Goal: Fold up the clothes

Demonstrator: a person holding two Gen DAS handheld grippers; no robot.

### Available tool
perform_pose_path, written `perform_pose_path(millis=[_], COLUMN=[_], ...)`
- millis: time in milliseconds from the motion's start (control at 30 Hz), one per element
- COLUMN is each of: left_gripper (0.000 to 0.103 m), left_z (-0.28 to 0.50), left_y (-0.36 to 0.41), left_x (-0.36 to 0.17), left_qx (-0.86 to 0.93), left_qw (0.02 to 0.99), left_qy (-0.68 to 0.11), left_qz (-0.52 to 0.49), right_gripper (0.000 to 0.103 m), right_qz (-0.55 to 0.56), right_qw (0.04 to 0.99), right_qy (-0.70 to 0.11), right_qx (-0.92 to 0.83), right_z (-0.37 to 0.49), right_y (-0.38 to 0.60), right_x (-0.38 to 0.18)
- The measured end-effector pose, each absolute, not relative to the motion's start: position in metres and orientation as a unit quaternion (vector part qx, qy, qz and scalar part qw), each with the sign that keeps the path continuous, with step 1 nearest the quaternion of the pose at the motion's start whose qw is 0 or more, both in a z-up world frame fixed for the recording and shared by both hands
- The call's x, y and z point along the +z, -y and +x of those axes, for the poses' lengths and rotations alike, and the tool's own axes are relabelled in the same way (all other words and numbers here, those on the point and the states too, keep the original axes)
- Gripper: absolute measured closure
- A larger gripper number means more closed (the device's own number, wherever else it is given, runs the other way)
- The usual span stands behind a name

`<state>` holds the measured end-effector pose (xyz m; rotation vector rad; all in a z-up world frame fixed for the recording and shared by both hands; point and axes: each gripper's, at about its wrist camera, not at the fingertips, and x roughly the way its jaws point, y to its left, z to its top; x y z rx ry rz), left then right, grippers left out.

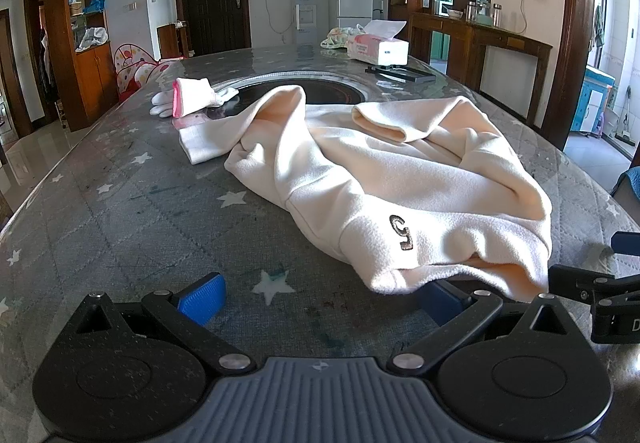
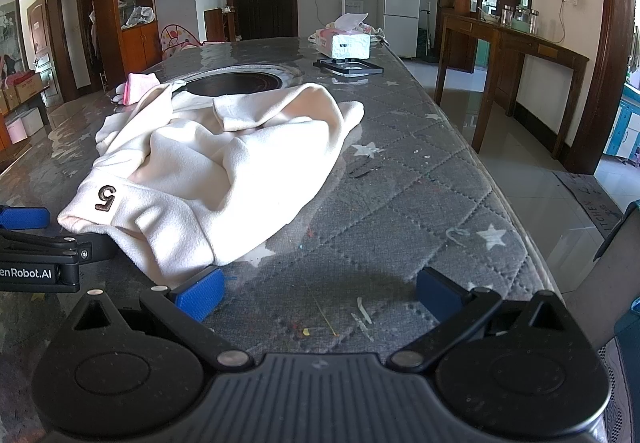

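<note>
A cream fleece garment (image 1: 384, 171) with a dark "5" patch (image 1: 402, 232) lies crumpled on the grey star-patterned table (image 1: 120, 211). My left gripper (image 1: 320, 303) is open at the garment's near hem, its right finger partly under the cloth edge. In the right wrist view the garment (image 2: 224, 163) lies to the left; my right gripper (image 2: 320, 295) is open, its left fingertip (image 2: 200, 293) touching the hem. The right gripper shows at the left view's right edge (image 1: 600, 291).
A white and pink glove (image 1: 188, 97) and a folded white cloth (image 1: 204, 141) lie beyond the garment by a round dark inset (image 1: 316, 89). A tissue box (image 1: 378, 49) and black frame (image 1: 400, 73) sit at the far end. The table edge (image 2: 532, 243) drops off at right.
</note>
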<state>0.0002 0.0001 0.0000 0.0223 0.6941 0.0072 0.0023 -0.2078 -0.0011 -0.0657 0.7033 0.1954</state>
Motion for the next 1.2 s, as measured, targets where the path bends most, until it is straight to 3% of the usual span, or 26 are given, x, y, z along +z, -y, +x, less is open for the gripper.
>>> perform_pose_path(millis=[1200], left_gripper=[0.000], left_z=[-0.024], left_y=[-0.003], left_x=[0.020], left_qx=[0.023], left_qw=[0.931], left_qy=[-0.364], left_qz=[0.011], right_gripper=[0.000], right_qz=[-0.013], right_qw=[0.927], right_qy=[-0.356], right_qx=[0.118], right_z=[-0.025], right_y=[0.198], right_x=[0.015])
